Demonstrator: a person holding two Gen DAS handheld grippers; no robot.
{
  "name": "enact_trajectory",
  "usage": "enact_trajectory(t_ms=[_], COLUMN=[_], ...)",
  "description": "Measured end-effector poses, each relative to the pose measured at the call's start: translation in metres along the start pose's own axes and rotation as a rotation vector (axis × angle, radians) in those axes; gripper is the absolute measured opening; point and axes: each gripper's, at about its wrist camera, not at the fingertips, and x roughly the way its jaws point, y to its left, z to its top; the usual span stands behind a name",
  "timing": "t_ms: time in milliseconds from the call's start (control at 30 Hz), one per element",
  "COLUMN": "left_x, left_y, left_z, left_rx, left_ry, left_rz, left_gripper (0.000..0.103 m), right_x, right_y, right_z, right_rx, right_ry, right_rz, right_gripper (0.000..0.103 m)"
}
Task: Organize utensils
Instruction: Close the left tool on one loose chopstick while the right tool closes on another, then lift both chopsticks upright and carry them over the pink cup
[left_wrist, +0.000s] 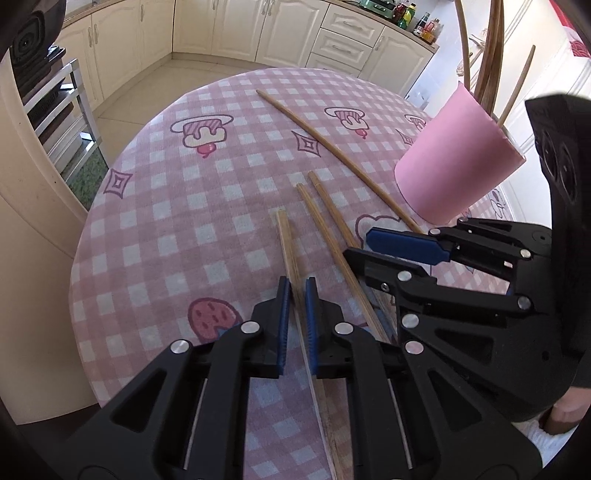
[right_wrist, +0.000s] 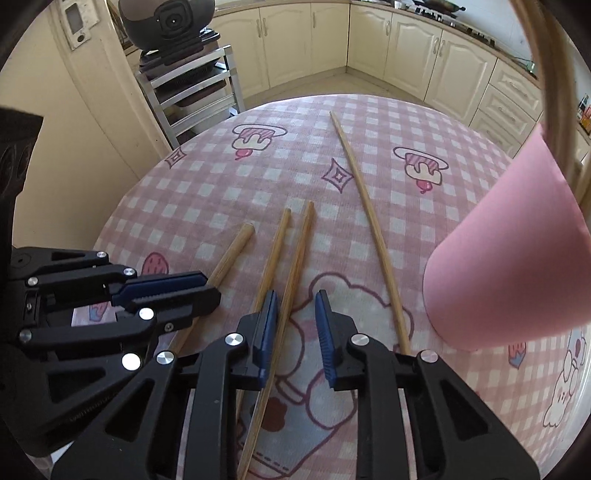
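A pale chopstick lies on the pink checked tablecloth, and my left gripper is shut on it near its middle. In the right wrist view the left gripper shows from the side on that pale chopstick. My right gripper is open over a darker chopstick, which rests against the left pad with a gap to the right pad. A second dark chopstick runs under the left finger. A long thin stick lies further right. The pink holder stands upright with sticks in it.
The round table's far edge drops to a tiled floor. Beyond stand cream cabinets and a metal rack with a cooker on top. The right gripper sits close beside the left one, just in front of the pink holder.
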Motion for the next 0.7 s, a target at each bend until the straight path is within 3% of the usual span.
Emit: enact_trajectory(t_ms=[133,367,700], left_x=[0.002,0.000,-0.035], left_y=[-0.006,-0.010,-0.024], left_z=[0.000,0.000,-0.008], left_rx=[0.026,0.023,0.055], left_ry=[-0.019,-0.043,-0.143], left_rz=[0.032,0.023,-0.049], left_gripper=[0.009,0.007,0.006], right_x=[0.005,0.000,-0.062], right_y=[0.001,-0.004,-0.009], right_z=[0.007,-0.001,-0.023], right_rx=[-0.017,0.040,0.119], right_ry=[-0.003,-0.053,-0.254], right_rz=[-0.027,-0.011,0.075], right_gripper=[0.009,0.004,0.004])
